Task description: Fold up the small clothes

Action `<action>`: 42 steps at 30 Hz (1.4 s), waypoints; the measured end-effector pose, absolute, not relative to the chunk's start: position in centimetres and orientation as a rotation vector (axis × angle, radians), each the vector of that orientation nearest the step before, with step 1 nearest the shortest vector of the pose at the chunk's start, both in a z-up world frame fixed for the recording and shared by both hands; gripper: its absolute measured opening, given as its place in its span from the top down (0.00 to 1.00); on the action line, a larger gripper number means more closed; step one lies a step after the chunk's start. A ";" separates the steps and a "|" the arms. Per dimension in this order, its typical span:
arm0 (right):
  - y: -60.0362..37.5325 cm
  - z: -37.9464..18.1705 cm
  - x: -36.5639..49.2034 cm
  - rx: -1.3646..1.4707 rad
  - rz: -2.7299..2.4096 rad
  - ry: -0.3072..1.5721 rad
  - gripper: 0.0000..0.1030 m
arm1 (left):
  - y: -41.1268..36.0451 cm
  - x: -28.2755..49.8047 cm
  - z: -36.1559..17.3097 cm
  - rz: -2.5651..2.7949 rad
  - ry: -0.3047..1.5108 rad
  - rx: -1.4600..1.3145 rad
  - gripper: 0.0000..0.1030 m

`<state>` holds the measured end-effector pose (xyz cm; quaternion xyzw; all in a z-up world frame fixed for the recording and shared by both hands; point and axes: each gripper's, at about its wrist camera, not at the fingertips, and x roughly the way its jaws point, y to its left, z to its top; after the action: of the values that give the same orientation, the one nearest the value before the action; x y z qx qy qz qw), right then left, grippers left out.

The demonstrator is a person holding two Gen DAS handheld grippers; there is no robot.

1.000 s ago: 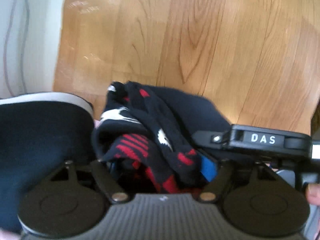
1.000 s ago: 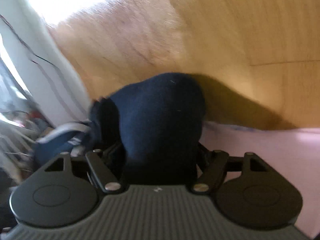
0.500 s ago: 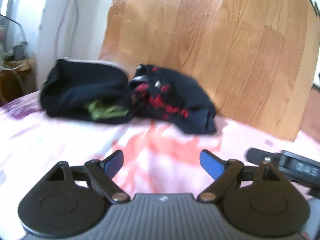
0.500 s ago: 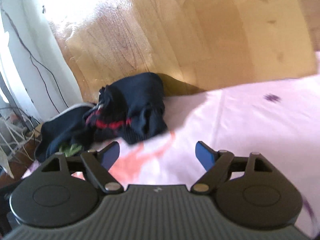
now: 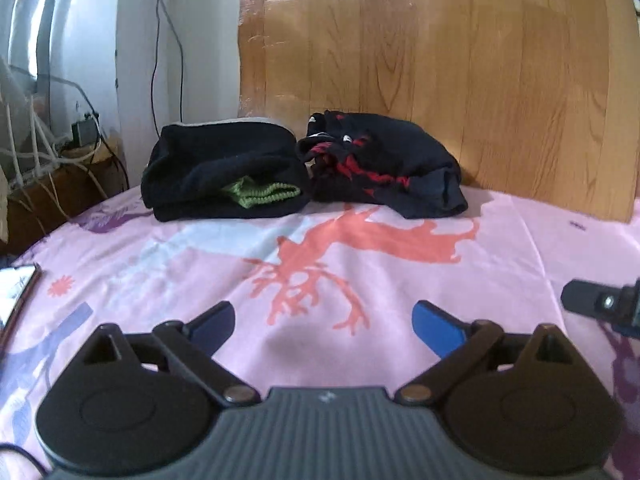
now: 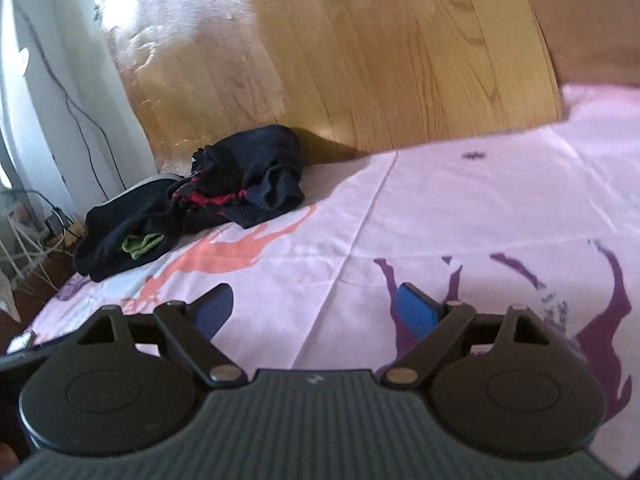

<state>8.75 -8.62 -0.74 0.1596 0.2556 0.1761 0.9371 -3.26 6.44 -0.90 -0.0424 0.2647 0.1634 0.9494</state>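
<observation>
At the bed's left edge a flat glossy object [image 5: 18,286] is cut off by the frame, its kind unclear. The green fabric [image 5: 260,193] tucked inside the black folded garment [image 5: 224,168] shows only a fringe. Cables [image 5: 40,148] beside the bed tangle indistinctly. A black gripper part [image 5: 600,303] runs off the right edge.

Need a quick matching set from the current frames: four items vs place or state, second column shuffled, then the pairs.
Items:
1. black bundle with green inside
2. black-and-red bundle
3. left hand-held gripper
4. wooden headboard

Place or state:
A. upright behind both bundles
B. nearest the white wall and cables
C. nothing between its fingers, jaws opening
D. between the other bundle and the bare stretch of headboard

Pairs: 1-B, 2-D, 3-C, 4-A
</observation>
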 end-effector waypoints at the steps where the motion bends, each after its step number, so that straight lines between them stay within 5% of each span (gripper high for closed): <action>1: -8.8 -0.8 8.8 0.339 0.363 0.525 0.12 | 6.2 -3.2 -1.0 0.335 0.542 -0.070 0.04; 42: -7.2 -0.8 8.8 0.243 0.368 0.576 0.07 | 7.0 -3.2 -1.1 0.343 0.548 -0.131 0.00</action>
<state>8.81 -7.21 -0.77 0.1191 0.2819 0.1799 0.9349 -3.17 6.98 -1.05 -0.0644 0.2689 0.1684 0.9462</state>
